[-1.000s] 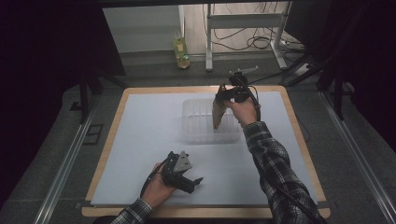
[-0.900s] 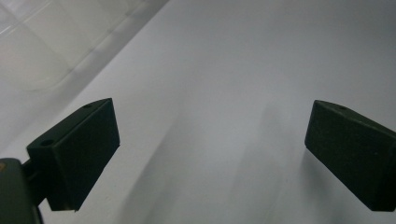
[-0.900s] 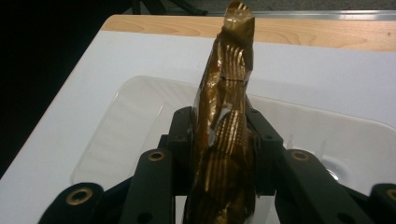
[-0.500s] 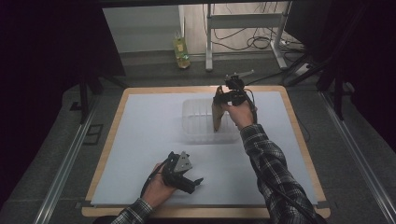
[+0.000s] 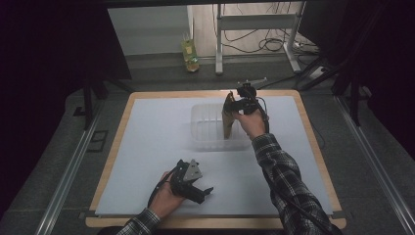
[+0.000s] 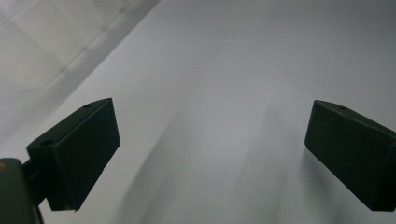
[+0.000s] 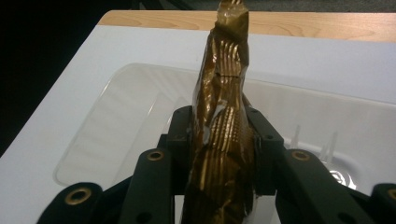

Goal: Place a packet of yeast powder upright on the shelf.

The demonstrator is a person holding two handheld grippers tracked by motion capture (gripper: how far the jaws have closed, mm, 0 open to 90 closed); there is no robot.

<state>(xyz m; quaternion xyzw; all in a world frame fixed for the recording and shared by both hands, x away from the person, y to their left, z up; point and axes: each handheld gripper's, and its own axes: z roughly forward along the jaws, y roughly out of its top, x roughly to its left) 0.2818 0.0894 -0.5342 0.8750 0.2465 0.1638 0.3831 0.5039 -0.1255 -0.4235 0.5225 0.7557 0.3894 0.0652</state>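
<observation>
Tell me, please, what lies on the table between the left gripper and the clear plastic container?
Nothing: in the high view, only bare white table surface separates the left gripper from the clear container.

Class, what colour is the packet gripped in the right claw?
Shiny golden brown, with ribbed lines: the packet shows best in the right gripper view.

Lab/test rig, dark curtains, white-topped table, floor cables, metal frame legs

Dark surrounds, light from above hits the pale white table mat evenly. Left gripper view: soft, w/ faint grey shadows off the jaws. Crinkled brown foil packet glints, blurs close to lens.
</observation>
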